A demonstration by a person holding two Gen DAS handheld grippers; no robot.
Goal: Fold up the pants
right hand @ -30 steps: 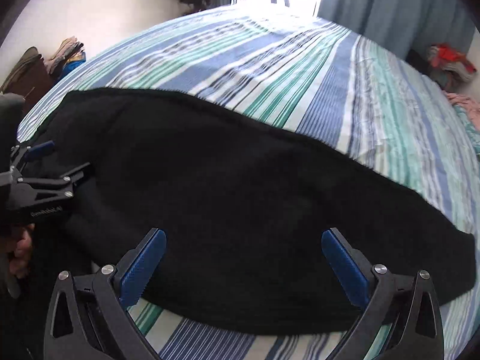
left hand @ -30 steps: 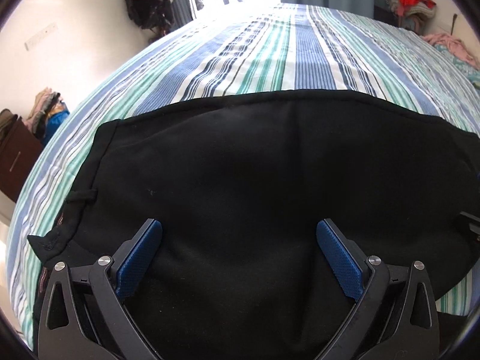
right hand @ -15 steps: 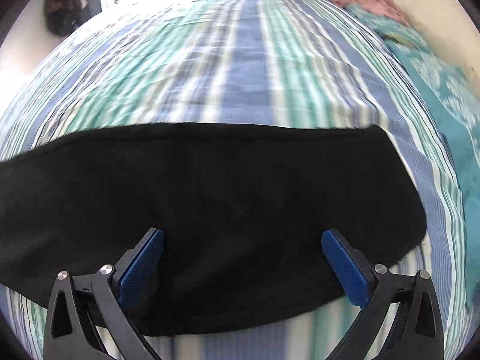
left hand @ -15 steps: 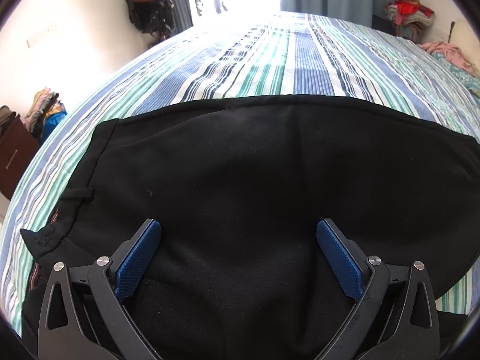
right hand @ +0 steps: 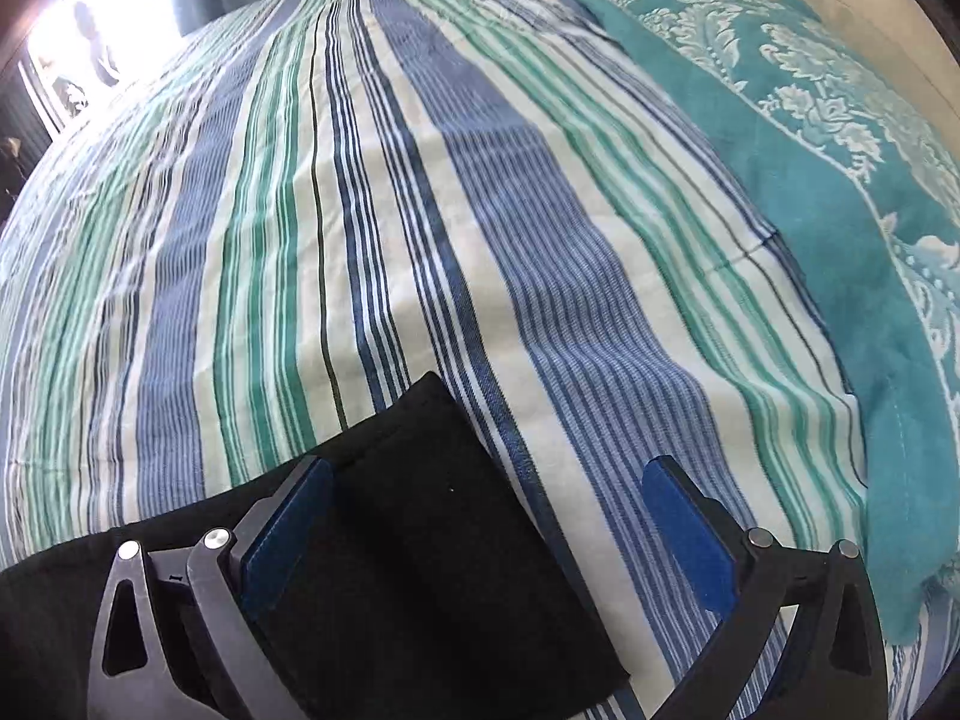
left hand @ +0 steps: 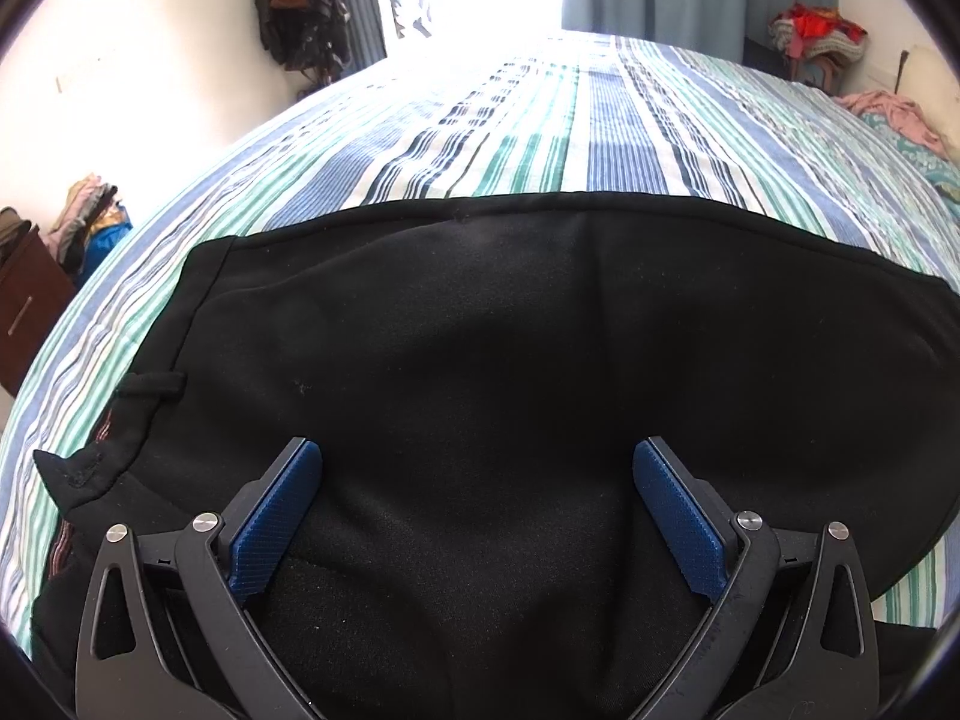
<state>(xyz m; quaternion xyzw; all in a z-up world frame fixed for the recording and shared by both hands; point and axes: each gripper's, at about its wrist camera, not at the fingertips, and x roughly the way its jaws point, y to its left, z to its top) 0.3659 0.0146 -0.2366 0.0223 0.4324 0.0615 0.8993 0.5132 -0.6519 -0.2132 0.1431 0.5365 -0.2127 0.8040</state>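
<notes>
Black pants (left hand: 528, 372) lie spread flat across the near part of a bed covered by a blue, green and white striped sheet (left hand: 576, 138). The left tool (left hand: 477, 480) hangs over the waistband end, its blue pads (left hand: 276, 516) set wide apart with only the dark cloth showing between them; a belt loop (left hand: 150, 387) and a turned-up corner of the waistband sit at the left edge. The right tool (right hand: 486, 498) hangs over the leg end (right hand: 420, 516), likewise wide, the hem's far corner lying between its pads and the striped sheet showing past it. A teal patterned blanket (right hand: 810, 180) covers the bed's right side. Heaped clothes (left hand: 816, 30) rest far right near the curtain.
</notes>
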